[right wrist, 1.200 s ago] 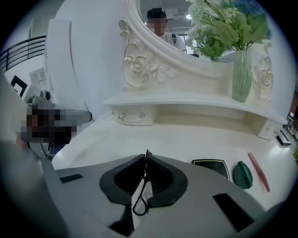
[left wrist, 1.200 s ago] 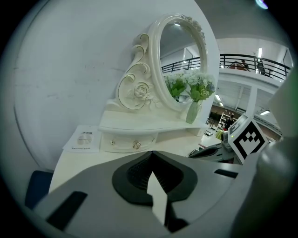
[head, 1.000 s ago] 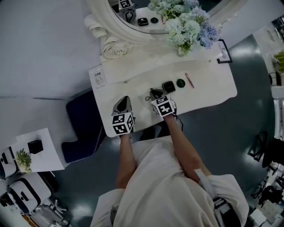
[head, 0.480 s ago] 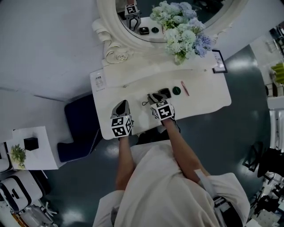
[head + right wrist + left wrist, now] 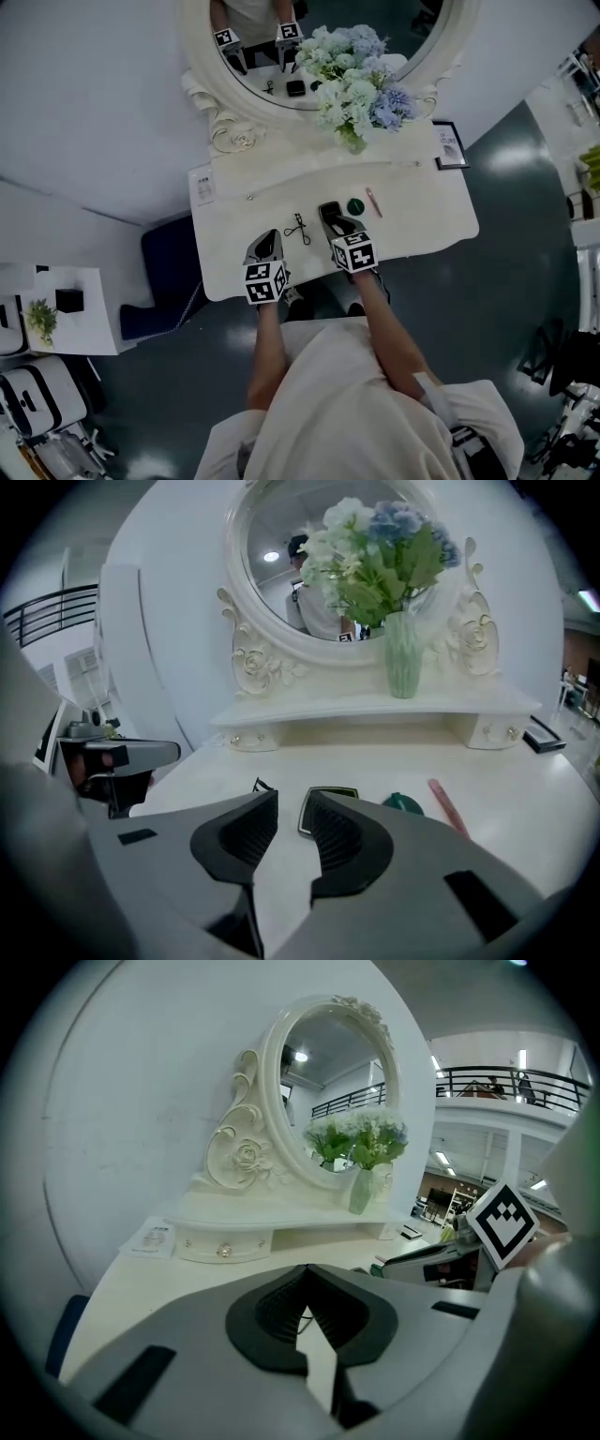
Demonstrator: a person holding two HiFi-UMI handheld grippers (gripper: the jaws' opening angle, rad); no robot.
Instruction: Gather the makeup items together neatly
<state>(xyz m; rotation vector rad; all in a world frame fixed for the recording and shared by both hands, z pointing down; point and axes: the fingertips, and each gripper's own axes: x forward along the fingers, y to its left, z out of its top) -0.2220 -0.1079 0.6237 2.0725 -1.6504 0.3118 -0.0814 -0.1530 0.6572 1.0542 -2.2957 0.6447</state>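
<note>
Right gripper view: my right gripper (image 5: 291,799) has just been opening, its jaws apart with nothing between them. The compact (image 5: 330,792), green pot (image 5: 403,803), pink pencil (image 5: 447,806) and eyelash curler (image 5: 260,786) lie before the vase (image 5: 403,663). My left gripper (image 5: 302,1269) is closed and empty.

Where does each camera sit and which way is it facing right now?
Head view: on the person's head, looking steeply down at the dressing table; both forearms, left gripper and right gripper show.
Left gripper view: rides the left gripper, faces the mirror; its shut jaws fill the foreground.
Right gripper view: rides the right gripper, faces the compact and mirror; its jaws have just been opening, nothing between them.
Shared: both gripper views show the mirror and flowers.
</note>
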